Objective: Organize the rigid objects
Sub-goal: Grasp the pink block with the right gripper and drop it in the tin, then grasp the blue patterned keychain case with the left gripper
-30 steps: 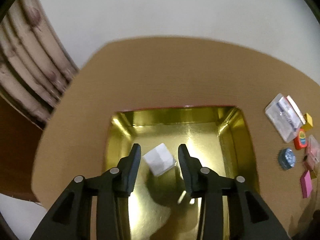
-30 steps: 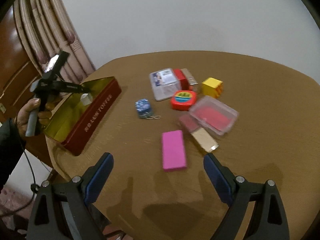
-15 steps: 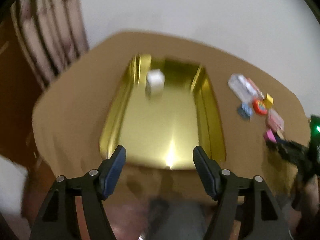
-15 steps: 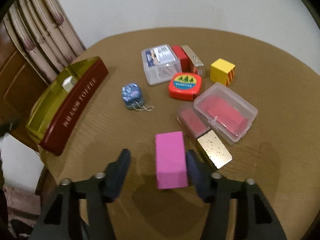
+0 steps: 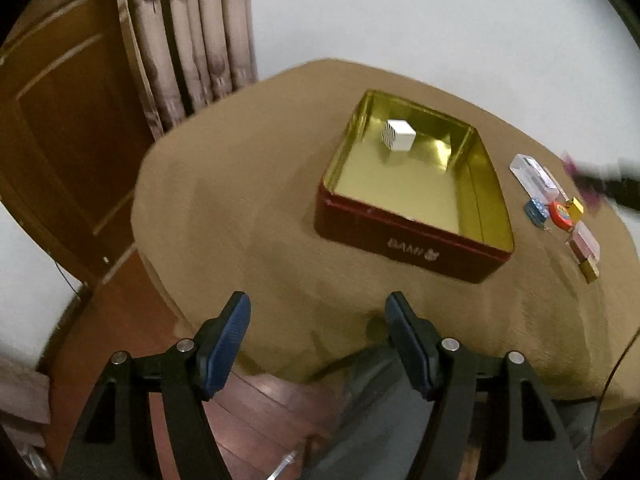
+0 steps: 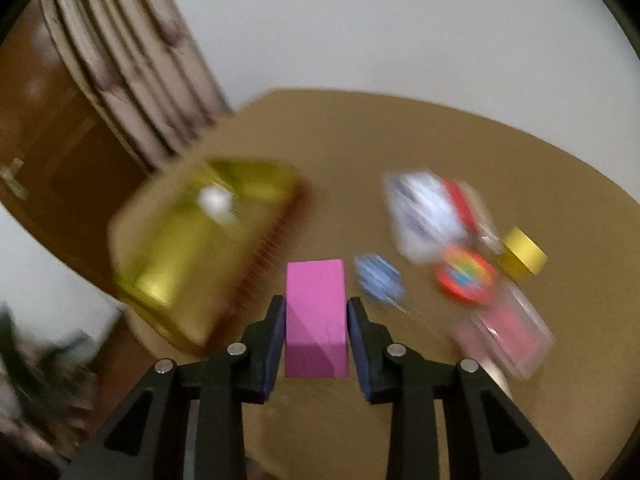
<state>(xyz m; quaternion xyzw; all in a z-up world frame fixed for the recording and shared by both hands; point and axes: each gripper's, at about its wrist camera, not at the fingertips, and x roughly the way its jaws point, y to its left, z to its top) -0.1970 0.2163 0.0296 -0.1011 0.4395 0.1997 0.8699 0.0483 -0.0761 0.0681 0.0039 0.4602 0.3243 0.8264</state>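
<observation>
Between the fingers of the right hand-held gripper [image 6: 316,312], a pink block [image 6: 315,312] sits pinched; ahead-left lies the gold tin [image 6: 200,248]. Far behind it, the left hand-held gripper [image 5: 318,328] hangs spread, empty. Fast swinging could slip the smooth block free.

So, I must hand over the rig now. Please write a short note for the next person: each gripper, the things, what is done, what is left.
Left gripper: open, holds nothing, back at the table edge.
Right gripper: shut on the pink block, lifted.
Done: white cube lies in the tin.
Left: put the pink block in the tin, then the blue piece, red disc, yellow cube and clear boxes.
</observation>
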